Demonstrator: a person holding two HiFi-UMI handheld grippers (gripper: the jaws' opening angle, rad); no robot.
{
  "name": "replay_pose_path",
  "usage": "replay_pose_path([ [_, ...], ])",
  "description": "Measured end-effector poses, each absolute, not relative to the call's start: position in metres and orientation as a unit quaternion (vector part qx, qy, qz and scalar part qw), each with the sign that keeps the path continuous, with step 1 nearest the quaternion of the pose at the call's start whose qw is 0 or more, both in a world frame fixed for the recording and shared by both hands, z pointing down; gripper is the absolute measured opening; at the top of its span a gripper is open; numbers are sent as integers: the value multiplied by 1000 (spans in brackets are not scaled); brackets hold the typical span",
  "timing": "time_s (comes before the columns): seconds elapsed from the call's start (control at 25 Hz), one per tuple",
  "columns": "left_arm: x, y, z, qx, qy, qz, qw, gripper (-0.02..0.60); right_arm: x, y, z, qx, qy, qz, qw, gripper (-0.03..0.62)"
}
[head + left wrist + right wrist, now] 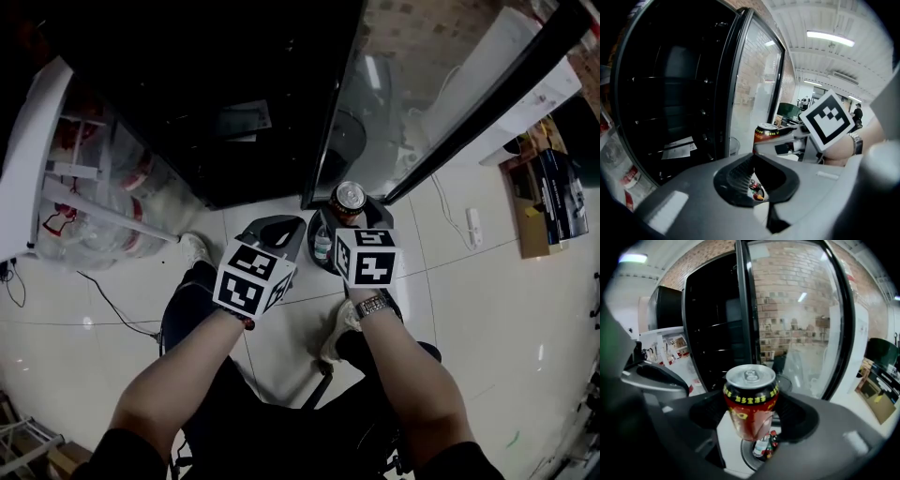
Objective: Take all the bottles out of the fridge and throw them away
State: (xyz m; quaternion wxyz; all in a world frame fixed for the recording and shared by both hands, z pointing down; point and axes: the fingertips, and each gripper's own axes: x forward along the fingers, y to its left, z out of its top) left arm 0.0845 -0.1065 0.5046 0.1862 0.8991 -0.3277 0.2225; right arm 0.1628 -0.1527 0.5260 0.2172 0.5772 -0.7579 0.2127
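1. The right claw (751, 416) is spread wide and pinches a red can (750, 404) with a silver top. One pad presses on each side of the can's body, and the can stands upright.
2. In the head view the can (350, 199) hangs in front of the open fridge (234, 94), just beside the lower edge of its glass door (412, 84). It is held above a dark round bin (313, 234) that stands on the pale tiled floor (487, 309).
3. The right gripper view looks down past the can into the bin (745, 455). Several bottles (765, 446) lie inside, one clear with a pale label and others with red caps.
4. The left claw (752, 161) is pressed together at its tips with nothing between the pads. Through the small gap behind the tips, a few coloured bottle caps in the bin can be seen.
5. In the head view the left claw (277, 230) hovers just left of the right claw (349, 214), near the bin and apart from the can.
6. The fridge interior is dark; its shelves show only faintly, and some papers (677, 147) lie on a lower one.
7. The person wears a watch (371, 305) on the right wrist, behind that claw's marker cube (366, 256).
8. A white rack (56, 187) with red-and-white packs stands to the left of the fridge.
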Motion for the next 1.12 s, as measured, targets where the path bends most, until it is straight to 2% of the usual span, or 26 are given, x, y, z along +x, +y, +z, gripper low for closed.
replay_pose_path([
  [0.64, 130, -76, 574, 893, -286, 265, 224, 4, 215, -99, 639, 576, -705, 322, 262, 327],
  [1.12, 129, -80, 575, 892, -288, 266, 226, 5, 231, -110, 628, 599, -700, 309, 236, 296],
])
